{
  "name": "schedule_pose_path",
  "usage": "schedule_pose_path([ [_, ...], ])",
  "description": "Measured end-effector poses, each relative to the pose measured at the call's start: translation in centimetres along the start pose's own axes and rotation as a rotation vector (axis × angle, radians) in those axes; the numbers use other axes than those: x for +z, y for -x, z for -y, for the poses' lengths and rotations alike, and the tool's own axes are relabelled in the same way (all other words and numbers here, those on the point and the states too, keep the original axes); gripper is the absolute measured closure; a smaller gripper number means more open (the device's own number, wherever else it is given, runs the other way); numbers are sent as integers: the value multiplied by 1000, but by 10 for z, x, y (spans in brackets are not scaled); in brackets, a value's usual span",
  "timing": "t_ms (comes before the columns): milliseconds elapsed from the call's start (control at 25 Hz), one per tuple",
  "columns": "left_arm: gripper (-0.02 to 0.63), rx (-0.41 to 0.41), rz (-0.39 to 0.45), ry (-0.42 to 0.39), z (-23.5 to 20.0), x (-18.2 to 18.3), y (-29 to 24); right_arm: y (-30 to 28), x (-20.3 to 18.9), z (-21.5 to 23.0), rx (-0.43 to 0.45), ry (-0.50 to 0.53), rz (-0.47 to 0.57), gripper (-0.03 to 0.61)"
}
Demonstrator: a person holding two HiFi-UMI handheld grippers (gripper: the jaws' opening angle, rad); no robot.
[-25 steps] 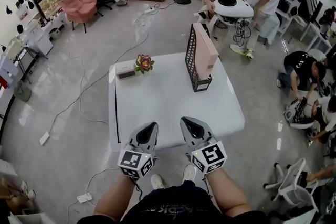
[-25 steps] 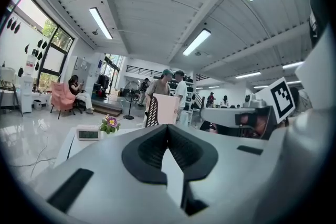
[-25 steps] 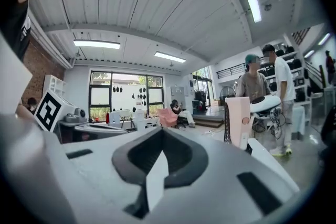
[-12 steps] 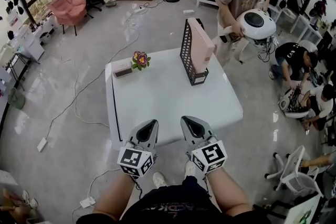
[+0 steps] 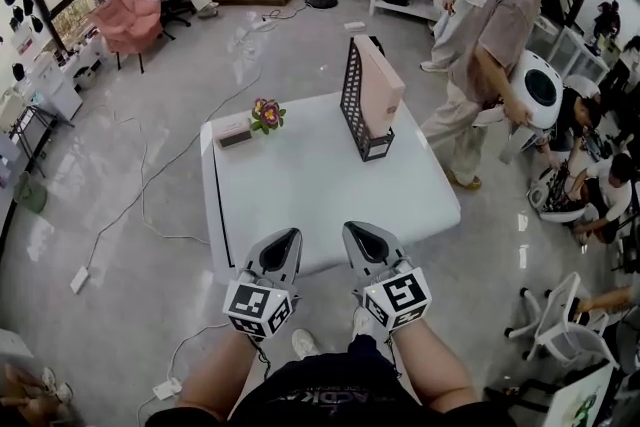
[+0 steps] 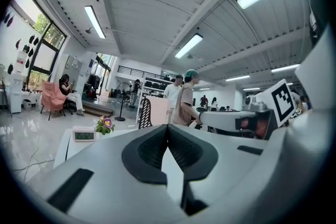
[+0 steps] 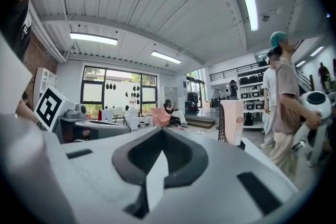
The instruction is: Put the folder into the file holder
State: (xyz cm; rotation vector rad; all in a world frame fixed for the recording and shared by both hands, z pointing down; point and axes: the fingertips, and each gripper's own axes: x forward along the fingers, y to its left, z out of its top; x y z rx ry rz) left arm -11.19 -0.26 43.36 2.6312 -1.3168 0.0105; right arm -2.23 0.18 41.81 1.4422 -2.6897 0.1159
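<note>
A pink folder point(image 5: 381, 87) stands upright inside the black mesh file holder point(image 5: 353, 103) at the far right of the white table point(image 5: 310, 200). My left gripper point(image 5: 284, 241) and right gripper point(image 5: 356, 234) hover side by side over the table's near edge, far from the holder. Both are shut with nothing between the jaws. In the left gripper view the holder point(image 6: 144, 113) and folder point(image 6: 158, 110) show far off beyond the shut left gripper point(image 6: 168, 129). The right gripper view shows the folder point(image 7: 232, 120) ahead to the right of the right gripper point(image 7: 161, 131).
A small digital clock point(image 5: 236, 134) and a potted flower point(image 5: 268, 115) sit at the table's far left corner. A person point(image 5: 487, 55) carrying a white round device point(image 5: 540, 87) walks close by the table's right side. Cables lie on the floor to the left.
The person with the white round device has walked from behind the table to its right side. Both grippers have stayed where they were, shut.
</note>
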Motion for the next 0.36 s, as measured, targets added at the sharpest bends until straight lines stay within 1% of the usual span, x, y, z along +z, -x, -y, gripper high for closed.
schedule_pose_path([
  [360,611,-14,4,9,2,-4,7,6,-1,-7,-18,4,2,578],
])
